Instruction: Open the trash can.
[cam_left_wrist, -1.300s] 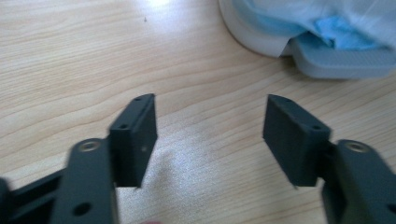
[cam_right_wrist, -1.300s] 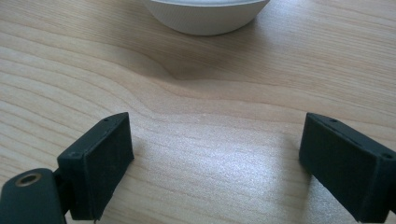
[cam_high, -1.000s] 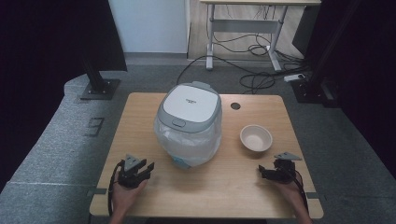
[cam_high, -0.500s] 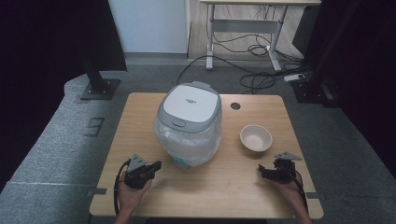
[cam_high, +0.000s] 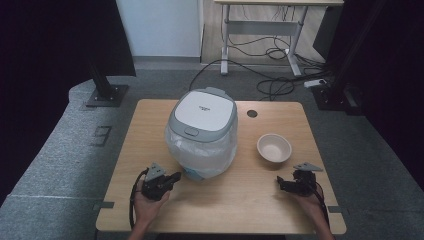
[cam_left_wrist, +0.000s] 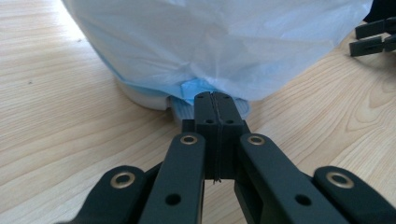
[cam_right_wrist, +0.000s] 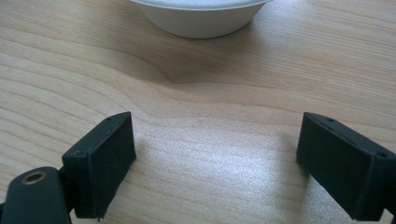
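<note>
Black jaws of the left gripper (cam_left_wrist: 215, 100) are pressed flat together with nothing between them, their tips just short of the base of the rice cooker (cam_left_wrist: 205, 51). In the left gripper view, the cooker's body is wrapped in a thin white plastic bag (cam_left_wrist: 261, 42), with a pale blue edge showing at the bottom where the bag meets the wooden table (cam_left_wrist: 60, 121).

The right gripper (cam_right_wrist: 217, 154) is spread wide over bare wood, holding nothing. A white paper bowl (cam_right_wrist: 201, 16) stands just beyond it, apart from both jaws.

From the high view, the left gripper (cam_high: 170, 178) lies near the table's front edge, pointing at the lower front of the rice cooker (cam_high: 202, 132), which stands at the table's centre with its lid shut. The right gripper (cam_high: 287, 184) rests near the front right, with the bowl (cam_high: 274, 147) between it and the far edge.

Judged step: approach to the bag at the cooker's base. The next move calls for parting the left jaws, then closing them on a fold of plastic.

The gripper views resolve the jaw states and the bag's blue edge. The high view supplies the overall layout and the lid.
</note>
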